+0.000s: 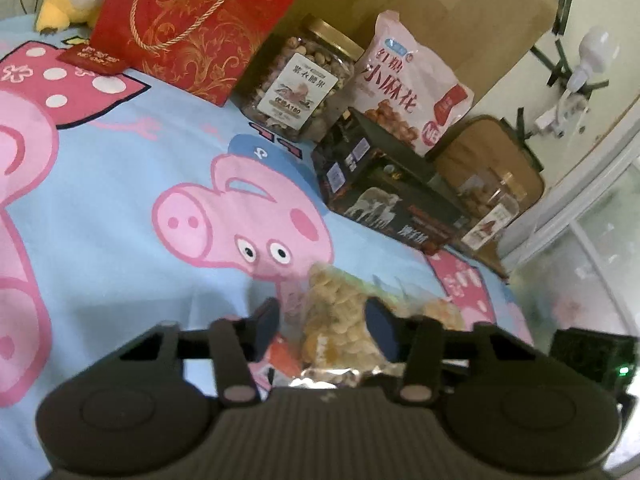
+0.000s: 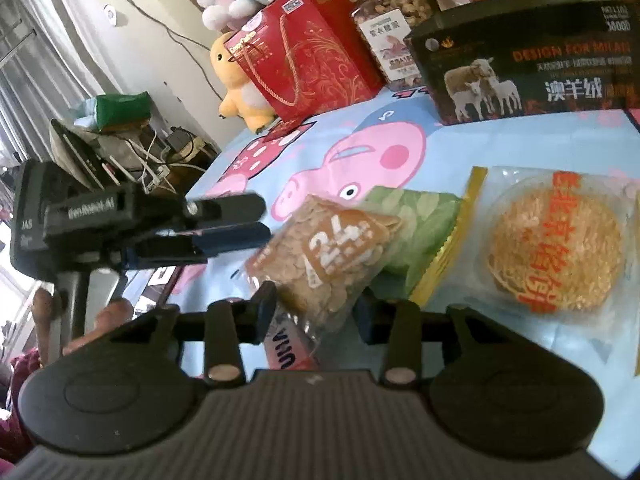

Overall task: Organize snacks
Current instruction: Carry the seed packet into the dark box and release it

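Note:
My left gripper [image 1: 326,326] is open, its pads on either side of a clear packet of yellow chips [image 1: 340,320] lying on the blue pig-print cloth [image 1: 120,208]. My right gripper [image 2: 316,312] is open around the near end of a brown clear snack packet [image 2: 332,256]. Next to that packet lie a green packet [image 2: 420,220] and a clear bag with a round golden cake [image 2: 560,252]. The left gripper also shows in the right wrist view [image 2: 224,224], to the left of the brown packet.
At the back stand a red gift bag [image 1: 200,28], a nut jar [image 1: 300,84], a pink snack bag [image 1: 408,80] and a black box with sheep [image 1: 384,192]. A second jar [image 1: 492,208] lies by a tan bag [image 1: 500,160]. A cluttered side table [image 2: 120,140] is off the cloth's edge.

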### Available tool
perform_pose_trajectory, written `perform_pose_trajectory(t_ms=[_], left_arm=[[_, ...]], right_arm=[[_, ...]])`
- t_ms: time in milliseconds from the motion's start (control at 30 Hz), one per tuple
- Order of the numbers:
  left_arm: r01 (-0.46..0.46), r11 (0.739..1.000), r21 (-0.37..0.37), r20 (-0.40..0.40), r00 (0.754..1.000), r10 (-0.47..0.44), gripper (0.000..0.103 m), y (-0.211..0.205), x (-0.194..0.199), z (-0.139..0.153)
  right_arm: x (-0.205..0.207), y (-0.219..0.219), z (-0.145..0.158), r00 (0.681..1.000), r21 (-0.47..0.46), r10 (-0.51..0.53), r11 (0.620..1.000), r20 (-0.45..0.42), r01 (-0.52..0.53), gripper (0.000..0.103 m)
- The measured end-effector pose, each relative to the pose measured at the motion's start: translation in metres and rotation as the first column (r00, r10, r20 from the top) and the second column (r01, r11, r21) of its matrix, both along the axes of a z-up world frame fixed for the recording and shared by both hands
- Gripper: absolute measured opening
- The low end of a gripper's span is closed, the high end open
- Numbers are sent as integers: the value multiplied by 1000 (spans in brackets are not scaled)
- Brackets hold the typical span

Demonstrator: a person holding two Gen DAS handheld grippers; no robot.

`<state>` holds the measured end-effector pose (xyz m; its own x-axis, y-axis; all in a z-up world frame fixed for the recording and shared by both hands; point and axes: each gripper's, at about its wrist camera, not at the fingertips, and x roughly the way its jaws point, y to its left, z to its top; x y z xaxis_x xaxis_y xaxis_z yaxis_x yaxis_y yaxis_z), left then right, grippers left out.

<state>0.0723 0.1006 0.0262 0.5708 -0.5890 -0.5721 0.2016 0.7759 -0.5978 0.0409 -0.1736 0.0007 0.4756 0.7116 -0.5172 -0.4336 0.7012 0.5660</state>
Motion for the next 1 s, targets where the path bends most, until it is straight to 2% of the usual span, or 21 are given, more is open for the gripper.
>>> perform_pose_trajectory(t_ms=[67,167,300,467,700,867,933,1000], left_arm=[[22,999,-46,-11,1000,-22,34,-1,3,3],[23,999,-28,30,999,-22,34,-7,5,17],[39,999,-23,64,997,-38,34,-17,18,35],[58,998,-5,113,992,-57,35,-45,54,58],[77,997,-4,129,989,-76,35,-93,133,70],[63,998,13,114,991,-64,35,-123,167,57],[49,997,55,119,991,-55,35,-131,171,52],[53,997,53,114,992,-58,35,-132,171,48]], right_arm=[[-3,0,6,1000,20,16,1000,23,-17,29],[-6,1,22,995,15,21,1000,97,-23,25],[-1,-4,35,989,11,0,1000,151,-2,25],[23,-19,52,980,9,-46,999,193,45,25],[79,-49,71,958,-35,-147,986,248,160,25],[122,-69,66,931,-103,-246,954,268,282,26],[136,-74,61,920,-136,-288,933,267,332,28],[144,-78,54,900,-181,-334,902,281,391,29]])
